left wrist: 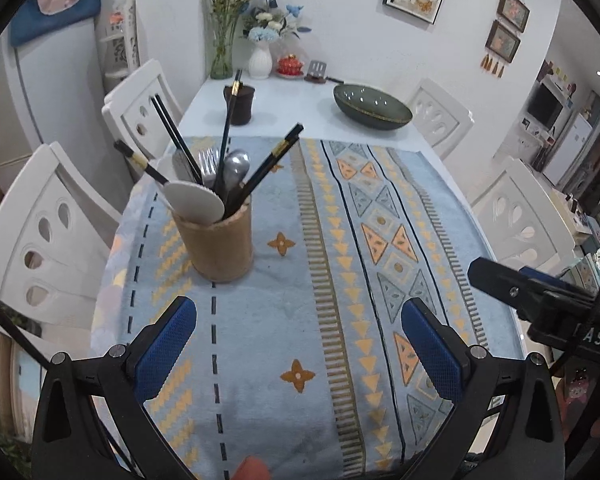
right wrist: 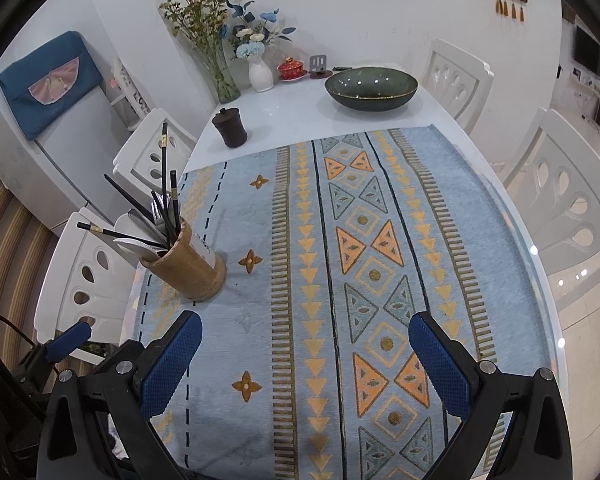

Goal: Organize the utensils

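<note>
— At the bottom of both wrist views, what do my tools look like?

— Your left hand-held gripper (left wrist: 298,350) is spread wide with nothing between its blue pads (left wrist: 164,346), hovering over the table mat (left wrist: 268,312). Your right hand-held gripper (right wrist: 305,364) is just as wide and just as empty.

— And the utensils?

— From the left view, the bamboo holder (left wrist: 220,246) stands upright at about eleven o'clock from your left tool, near but not touching. Black chopsticks (left wrist: 278,156) fan out of it, with a spoon (left wrist: 236,168), a fork (left wrist: 209,162) and a white rice paddle (left wrist: 194,202) among them. From the right view it sits at ten o'clock, well apart from your right tool.

— So which step am I on?

— I judge that nothing lies loose on the mat, so either the gathering is done or sorting out of the holder has not yet begun; I cannot tell which. A small dark cup (left wrist: 240,104) stands at twelve o'clock beyond the holder and may be a second place for them.

— What would the next move call for?

— Likely a reach toward the holder, closing on one slim handle without tipping the rest.

— The surroundings?

— A white table (right wrist: 284,112) carries a dark green bowl (right wrist: 371,90) at one o'clock, flower vases (right wrist: 260,74) at twelve by the wall, and white chairs (right wrist: 456,76) stand around it.
</note>
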Action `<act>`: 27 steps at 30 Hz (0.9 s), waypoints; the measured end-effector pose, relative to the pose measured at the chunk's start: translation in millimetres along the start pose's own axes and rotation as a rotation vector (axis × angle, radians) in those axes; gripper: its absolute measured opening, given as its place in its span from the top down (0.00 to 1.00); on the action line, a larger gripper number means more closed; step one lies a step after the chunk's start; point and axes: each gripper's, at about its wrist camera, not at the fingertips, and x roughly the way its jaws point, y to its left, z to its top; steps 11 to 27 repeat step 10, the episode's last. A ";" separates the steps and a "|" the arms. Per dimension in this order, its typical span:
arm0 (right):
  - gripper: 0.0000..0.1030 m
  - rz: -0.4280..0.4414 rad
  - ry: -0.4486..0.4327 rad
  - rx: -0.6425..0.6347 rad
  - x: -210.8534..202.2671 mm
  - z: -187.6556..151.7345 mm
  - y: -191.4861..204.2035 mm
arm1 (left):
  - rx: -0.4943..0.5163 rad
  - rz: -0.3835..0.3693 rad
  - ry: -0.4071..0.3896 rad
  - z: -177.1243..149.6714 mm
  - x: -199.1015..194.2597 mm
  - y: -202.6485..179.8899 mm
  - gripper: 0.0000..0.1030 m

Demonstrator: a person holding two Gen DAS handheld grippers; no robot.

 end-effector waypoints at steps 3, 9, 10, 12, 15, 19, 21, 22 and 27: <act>0.00 0.008 0.004 0.015 1.4 0.4 -2.9 | -0.015 0.009 -0.006 1.0 -0.6 2.8 0.01; 0.00 0.014 0.009 0.035 3.3 1.6 -7.9 | -0.031 0.073 -0.031 0.9 -5.5 7.5 0.01; 0.00 0.014 0.010 0.035 3.8 1.9 -7.7 | -0.033 0.073 -0.034 1.6 -6.0 8.3 0.01; 0.00 0.014 0.010 0.035 3.8 1.9 -7.7 | -0.033 0.073 -0.034 1.6 -6.0 8.3 0.01; 0.00 0.014 0.010 0.035 3.8 1.9 -7.7 | -0.033 0.073 -0.034 1.6 -6.0 8.3 0.01; 0.00 0.014 0.010 0.035 3.8 1.9 -7.7 | -0.033 0.073 -0.034 1.6 -6.0 8.3 0.01; 0.00 0.014 0.010 0.035 3.8 1.9 -7.7 | -0.033 0.073 -0.034 1.6 -6.0 8.3 0.01; 0.00 0.014 0.010 0.035 3.8 1.9 -7.7 | -0.033 0.073 -0.034 1.6 -6.0 8.3 0.01; 0.00 0.014 0.010 0.035 3.8 1.9 -7.7 | -0.033 0.073 -0.034 1.6 -6.0 8.3 0.01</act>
